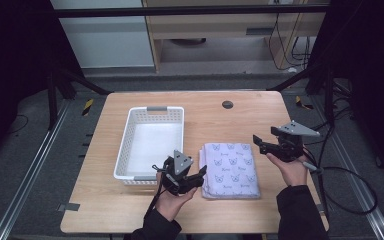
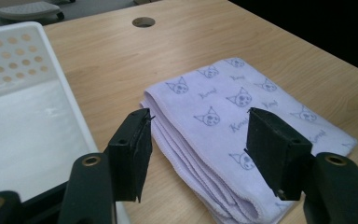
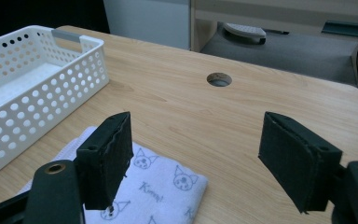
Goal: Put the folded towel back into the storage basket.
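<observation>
A folded pale lilac cloth printed with small cat faces lies on the wooden table, just right of a white perforated basket. My left gripper is open at the cloth's near left edge, pointing toward it. In the left gripper view the cloth lies beyond and below the left gripper, with nothing between the pads. My right gripper hovers open off the cloth's far right corner. In the right gripper view that corner of the cloth sits under the right gripper, apart from the left jaw.
The basket holds nothing and has grey handles at both ends. A round cable hole sits near the table's far edge. Bare wood stretches behind and to the right of the cloth. Cables trail off the right side.
</observation>
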A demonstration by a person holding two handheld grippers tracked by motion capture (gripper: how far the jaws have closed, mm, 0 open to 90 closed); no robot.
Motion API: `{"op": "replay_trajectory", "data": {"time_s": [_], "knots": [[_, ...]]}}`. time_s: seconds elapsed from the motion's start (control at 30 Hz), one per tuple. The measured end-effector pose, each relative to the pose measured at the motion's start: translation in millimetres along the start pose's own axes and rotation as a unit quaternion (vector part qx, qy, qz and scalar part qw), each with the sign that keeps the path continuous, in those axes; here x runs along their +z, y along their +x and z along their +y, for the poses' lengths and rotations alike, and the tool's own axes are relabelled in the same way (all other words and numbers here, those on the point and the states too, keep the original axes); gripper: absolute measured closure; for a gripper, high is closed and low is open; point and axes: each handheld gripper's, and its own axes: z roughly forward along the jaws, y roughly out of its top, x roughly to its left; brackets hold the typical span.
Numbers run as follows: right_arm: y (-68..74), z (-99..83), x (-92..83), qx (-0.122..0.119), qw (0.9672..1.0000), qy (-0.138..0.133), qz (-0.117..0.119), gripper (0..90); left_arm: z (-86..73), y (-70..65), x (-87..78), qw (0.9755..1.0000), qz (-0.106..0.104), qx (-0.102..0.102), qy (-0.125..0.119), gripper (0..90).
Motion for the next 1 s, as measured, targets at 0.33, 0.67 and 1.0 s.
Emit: {"op": "replay_trajectory", "data": {"time_s": [0.33, 0.67, 1.0], "knots": [[-2.5, -10.7, 10.9, -0.001, 0.9999, 0.016, -0.001, 27.8, -14.7, -11.1, 14.3, 0.9997, -0.005, 0.002, 0.024, 42.3], [-1.8, -24.8, 24.6, 0.001, 0.9992, 0.039, 0.005, 29.1, -27.3, -16.3, 28.0, 0.9988, -0.008, -0.001, 0.047, 43.4], [1.8, -35.8, 38.6, -0.003, 0.9982, 0.059, 0.013, 30.6, -38.6, -21.0, 41.4, 0.9979, -0.008, -0.001, 0.064, 43.2]]}}
